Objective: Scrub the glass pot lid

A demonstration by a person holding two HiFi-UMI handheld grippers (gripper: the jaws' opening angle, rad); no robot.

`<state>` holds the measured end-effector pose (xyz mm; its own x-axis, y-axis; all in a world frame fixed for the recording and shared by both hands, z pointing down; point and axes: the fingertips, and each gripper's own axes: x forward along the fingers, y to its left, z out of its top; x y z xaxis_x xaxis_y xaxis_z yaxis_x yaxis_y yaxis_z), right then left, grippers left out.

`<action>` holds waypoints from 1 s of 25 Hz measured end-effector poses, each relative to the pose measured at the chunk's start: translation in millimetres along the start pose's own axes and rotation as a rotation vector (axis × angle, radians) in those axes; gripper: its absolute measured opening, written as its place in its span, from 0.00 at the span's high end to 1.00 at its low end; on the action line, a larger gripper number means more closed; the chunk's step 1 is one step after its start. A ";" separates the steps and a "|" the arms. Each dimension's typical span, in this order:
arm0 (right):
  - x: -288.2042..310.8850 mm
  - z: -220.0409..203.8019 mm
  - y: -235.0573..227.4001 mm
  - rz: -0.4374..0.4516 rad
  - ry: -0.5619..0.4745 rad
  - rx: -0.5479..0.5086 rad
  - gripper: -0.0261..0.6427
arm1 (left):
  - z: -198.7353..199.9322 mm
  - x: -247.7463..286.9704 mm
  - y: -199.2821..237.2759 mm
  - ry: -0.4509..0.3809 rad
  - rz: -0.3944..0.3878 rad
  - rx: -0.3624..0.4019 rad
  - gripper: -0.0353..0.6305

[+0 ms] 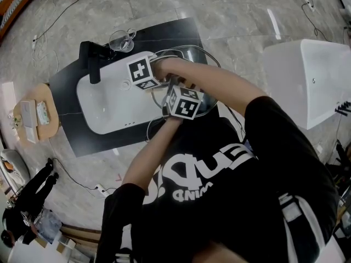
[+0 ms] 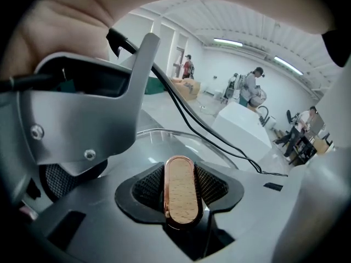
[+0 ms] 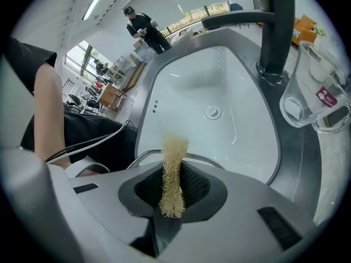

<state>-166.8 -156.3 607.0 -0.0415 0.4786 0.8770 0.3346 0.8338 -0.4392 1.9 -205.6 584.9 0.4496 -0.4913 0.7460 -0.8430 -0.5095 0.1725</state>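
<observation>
The glass pot lid (image 1: pixel 193 58) is held tilted at the right end of the white sink (image 1: pixel 104 100). My left gripper (image 2: pixel 181 193) is shut on the lid's wooden knob (image 2: pixel 181 185), with the glass dome (image 2: pixel 164 138) just beyond it. My right gripper (image 3: pixel 173 188) is shut on a pale loofah scrubber (image 3: pixel 174 163), and the lid's metal rim (image 3: pixel 147 155) lies just under the scrubber's tip. In the head view the arms cross: the right gripper (image 1: pixel 146 73) is over the sink's edge, the left gripper (image 1: pixel 184 102) nearer me. The fingertips are hidden there.
A black faucet (image 1: pixel 90 59) stands at the sink's far left end, and a clear glass jug (image 1: pixel 122 40) sits on the dark counter (image 1: pixel 71 130) beside it. A white tub (image 1: pixel 312 75) stands to the right, a small wooden stand (image 1: pixel 35 114) to the left. Cables trail over the floor.
</observation>
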 end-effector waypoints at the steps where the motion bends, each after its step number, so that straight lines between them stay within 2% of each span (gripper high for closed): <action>1: -1.5 -0.2 -3.5 -0.010 -0.009 0.010 0.89 | -0.3 0.2 0.0 0.000 0.001 0.000 0.67; 12: -23.4 -15.7 -41.6 -0.086 -0.114 0.155 0.89 | -0.3 1.8 0.7 -0.005 0.006 -0.001 0.68; 25: -51.8 -56.8 -73.6 -0.149 -0.216 0.325 0.89 | 0.6 1.3 -0.6 -0.003 0.006 -0.001 0.68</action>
<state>-135.7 -258.1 604.9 -0.2751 0.3645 0.8897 -0.0033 0.9250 -0.3800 3.1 -206.4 585.4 0.4453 -0.4962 0.7453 -0.8460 -0.5057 0.1687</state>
